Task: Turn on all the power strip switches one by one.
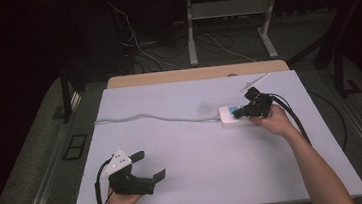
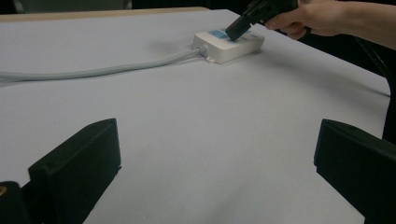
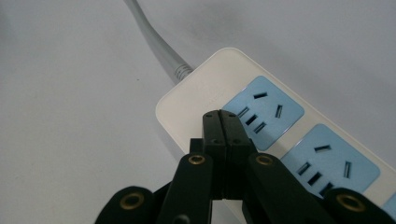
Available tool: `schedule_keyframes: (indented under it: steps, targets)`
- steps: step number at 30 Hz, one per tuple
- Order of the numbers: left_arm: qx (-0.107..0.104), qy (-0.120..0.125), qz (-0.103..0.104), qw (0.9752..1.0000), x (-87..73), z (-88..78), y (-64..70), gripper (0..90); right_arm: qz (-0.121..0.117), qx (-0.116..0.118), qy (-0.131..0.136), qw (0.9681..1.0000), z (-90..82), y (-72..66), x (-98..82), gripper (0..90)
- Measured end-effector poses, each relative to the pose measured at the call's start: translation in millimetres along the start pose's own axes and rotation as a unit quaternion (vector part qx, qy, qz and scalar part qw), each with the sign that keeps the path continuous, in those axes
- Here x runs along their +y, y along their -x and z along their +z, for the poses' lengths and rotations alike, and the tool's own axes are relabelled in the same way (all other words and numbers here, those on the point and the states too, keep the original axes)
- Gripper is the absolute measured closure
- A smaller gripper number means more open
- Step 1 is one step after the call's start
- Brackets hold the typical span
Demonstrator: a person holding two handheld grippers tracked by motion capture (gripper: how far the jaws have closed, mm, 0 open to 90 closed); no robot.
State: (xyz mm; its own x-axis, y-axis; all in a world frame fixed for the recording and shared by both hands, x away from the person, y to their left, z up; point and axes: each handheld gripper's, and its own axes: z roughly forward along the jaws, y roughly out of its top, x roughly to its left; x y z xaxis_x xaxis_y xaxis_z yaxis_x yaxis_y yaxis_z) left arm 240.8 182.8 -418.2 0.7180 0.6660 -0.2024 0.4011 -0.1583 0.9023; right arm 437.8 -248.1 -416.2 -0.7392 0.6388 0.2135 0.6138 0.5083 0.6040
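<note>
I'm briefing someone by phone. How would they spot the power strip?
On the pale table, look to the far right, where the right gripper presses down with shut jaws. The power strip lies under its tip: a white block with blue socket faces, trailing a grey cord leftward.

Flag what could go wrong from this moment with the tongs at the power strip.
The right tongs, shut, press their tips on the power strip near its cable end; the strip lies loose on the table, so a push could slide or tip it. The tips sit beside the first blue socket and could slip into its slots. The left tongs hang open far off, giving no bracing.
</note>
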Motion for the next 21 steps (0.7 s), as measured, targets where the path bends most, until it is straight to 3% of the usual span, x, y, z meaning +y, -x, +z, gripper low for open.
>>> schedule_keyframes:
  steps: [21]
  targets:
    - [0.000,0.002,0.000,1.0000,0.4,-0.8,0.6,0.0,0.013,-0.003,0.002,0.9999,1.8,0.0,-1.8,90.0]
